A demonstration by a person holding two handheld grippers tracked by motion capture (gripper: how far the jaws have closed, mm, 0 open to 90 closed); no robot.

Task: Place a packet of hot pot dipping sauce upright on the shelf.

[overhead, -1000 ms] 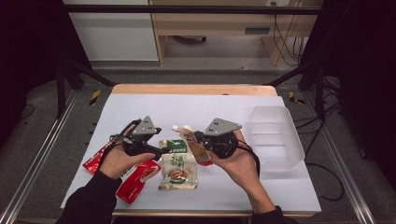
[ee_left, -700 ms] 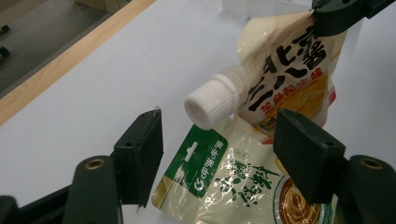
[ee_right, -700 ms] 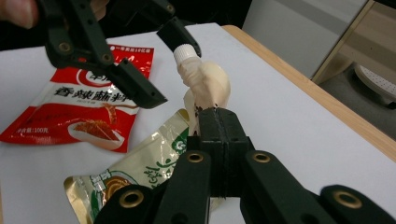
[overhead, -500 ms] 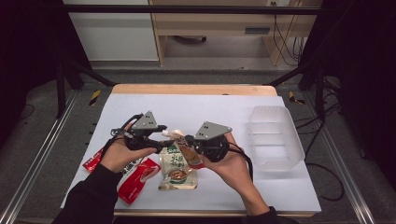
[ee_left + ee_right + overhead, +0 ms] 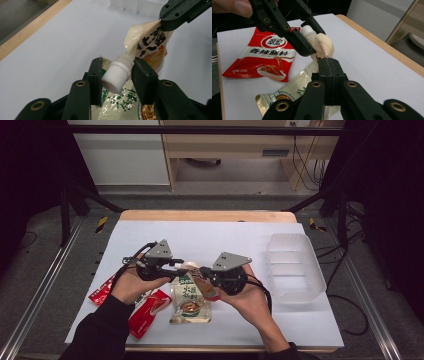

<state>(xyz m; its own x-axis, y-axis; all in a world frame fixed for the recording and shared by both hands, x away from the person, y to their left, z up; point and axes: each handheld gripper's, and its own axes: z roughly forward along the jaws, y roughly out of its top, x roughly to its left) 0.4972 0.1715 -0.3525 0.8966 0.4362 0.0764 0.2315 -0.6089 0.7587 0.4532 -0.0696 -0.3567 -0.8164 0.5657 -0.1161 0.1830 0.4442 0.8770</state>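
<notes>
white tabletop (image 5: 235,237), lit from above, dark surroundings; we note a clear plastic tray (image 5: 295,265) at its right side.

left gripper (image 5: 117,75): its jaws have just been closing, and they now flank the white screw cap (image 5: 115,77) of the spouted sauce pouch (image 5: 147,42). in the left gripper view the cap sits squarely between the pads; the right-hand pad looks to be touching the cap, while the other still shows a sliver of gap, so we do not log a firm clamp yet. a second ago the jaws stood wider and lay short of the cap.

right gripper (image 5: 329,65): jaws together, pinched on the pouch's sealed upper edge, holding the pouch off the tabletop between the two hands. compared with a second ago it has come in toward the left one, in the high view.

outward: under the pouch lies a green-printed clear sachet (image 5: 190,300); to its left two red seasoning sachets (image 5: 150,312), one partly under the left hand (image 5: 131,285).

our reading: the pouch is braced and the cap nearly gripped, so unscrewing looks to be the step now set up. the left jaws likely need to close a little more before any twist.
</notes>
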